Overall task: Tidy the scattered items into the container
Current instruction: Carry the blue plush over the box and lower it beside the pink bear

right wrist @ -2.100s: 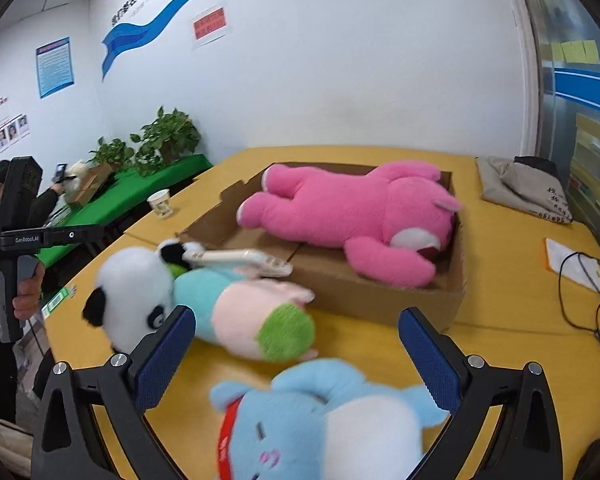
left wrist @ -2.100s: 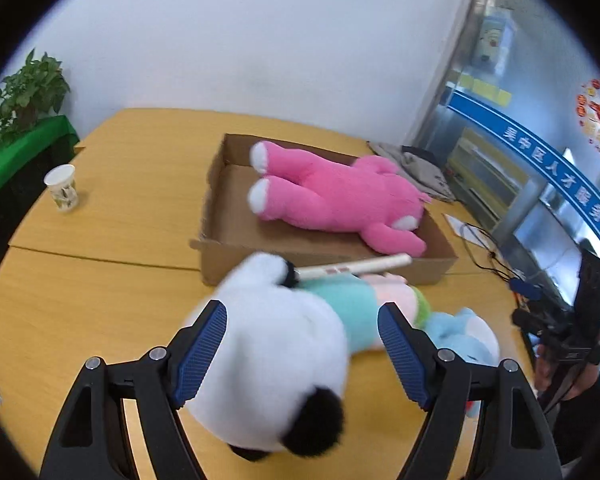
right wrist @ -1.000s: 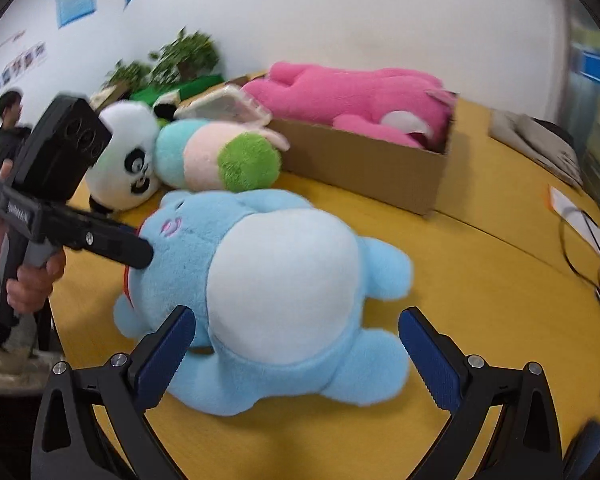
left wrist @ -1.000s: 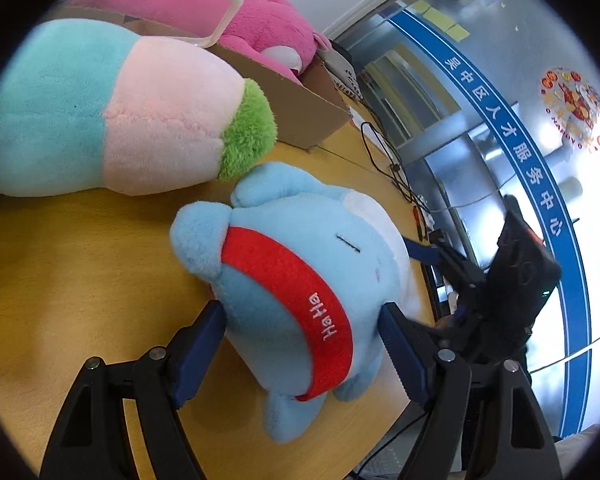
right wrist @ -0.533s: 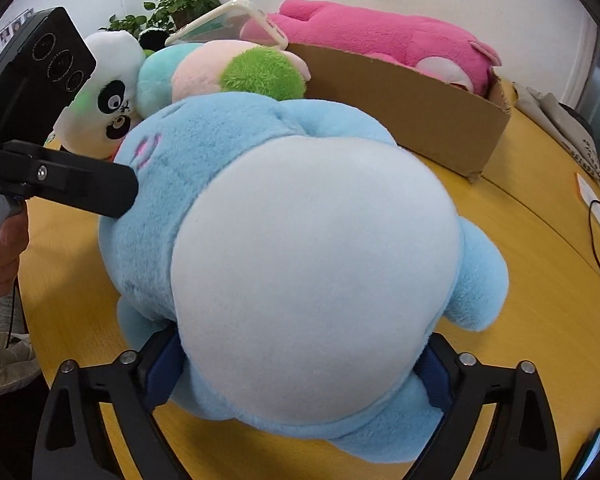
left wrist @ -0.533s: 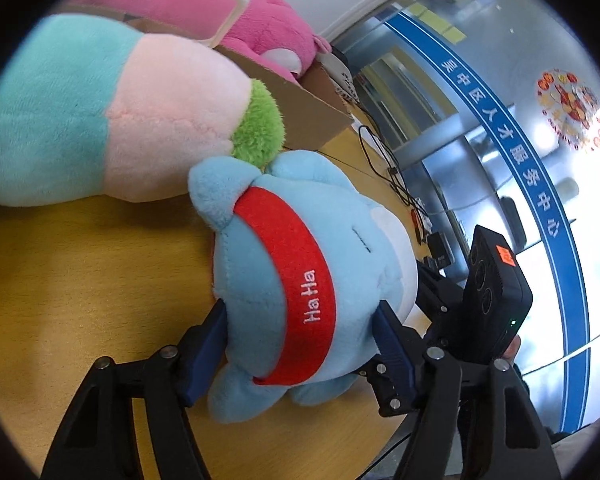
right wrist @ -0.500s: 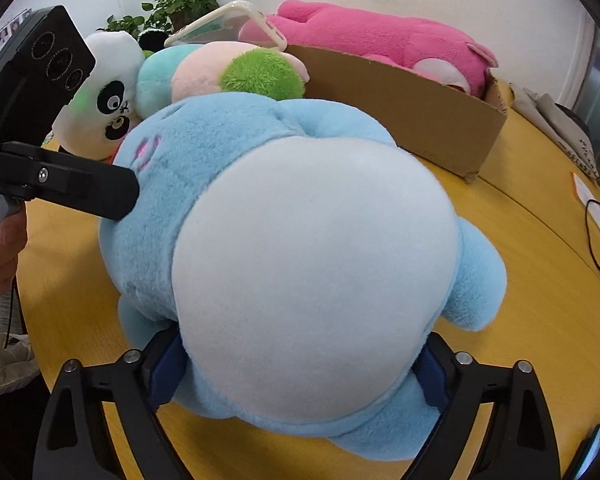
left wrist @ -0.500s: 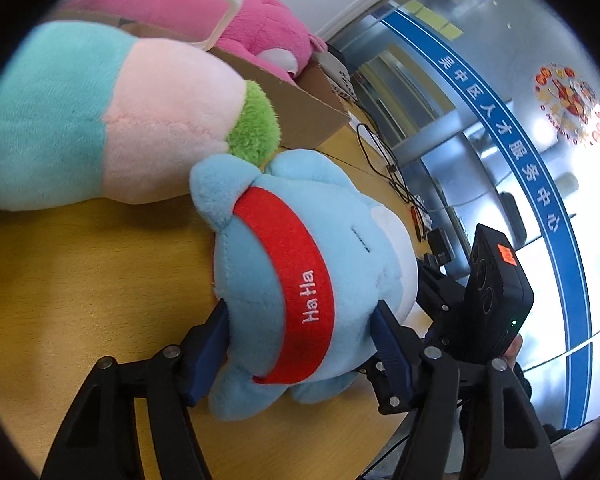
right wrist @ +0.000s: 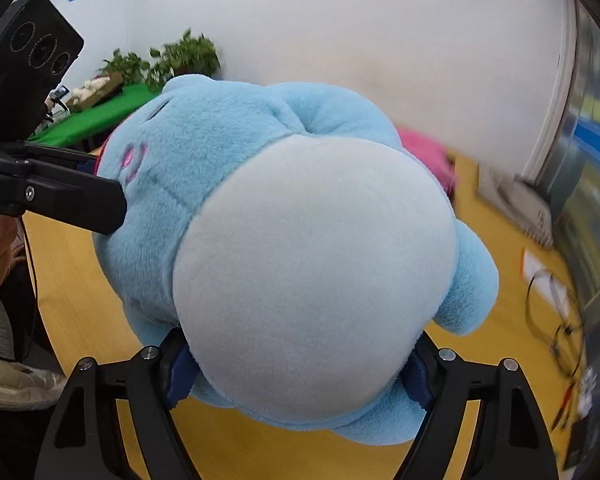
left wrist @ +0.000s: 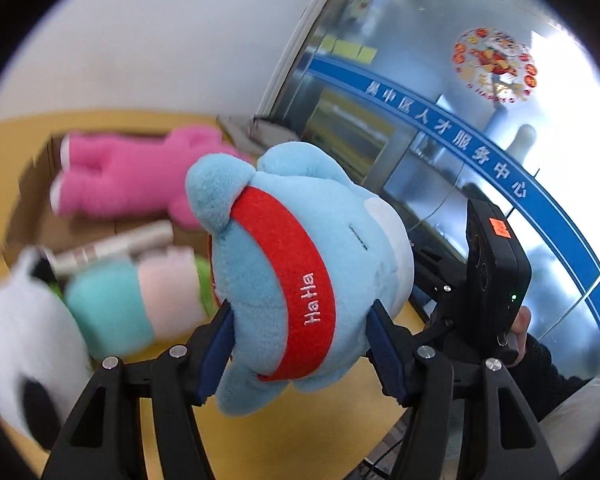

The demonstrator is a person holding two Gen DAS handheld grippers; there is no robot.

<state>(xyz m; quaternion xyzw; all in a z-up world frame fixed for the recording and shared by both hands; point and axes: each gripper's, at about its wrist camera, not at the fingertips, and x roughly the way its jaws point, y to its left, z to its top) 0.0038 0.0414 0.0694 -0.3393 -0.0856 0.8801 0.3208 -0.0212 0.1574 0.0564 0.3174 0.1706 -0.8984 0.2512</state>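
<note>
Both grippers are shut on the light blue plush toy with a red "HaHa" band (left wrist: 300, 264) and hold it above the yellow table. My left gripper (left wrist: 300, 344) squeezes its back side; my right gripper (right wrist: 300, 364) squeezes its white belly side (right wrist: 312, 272). The cardboard box (left wrist: 40, 168) lies beyond at left with a pink plush (left wrist: 132, 176) inside. A teal, pink and green plush (left wrist: 136, 304) and a panda plush (left wrist: 20, 344) lie on the table in front of the box. The pink plush (right wrist: 424, 152) peeks out behind the blue toy.
A white strip-like object (left wrist: 112, 248) rests on the teal plush by the box edge. Black cables (right wrist: 556, 320) and a paper (right wrist: 540, 268) lie on the table at right. A grey cloth bag (right wrist: 520, 200) sits further back. Plants on a green table (right wrist: 100, 108) stand at left.
Both grippers have lifted the blue plush off the table and tilted up; the box and pink plush have come into the left view. The jaws have closed tighter on the toy.
</note>
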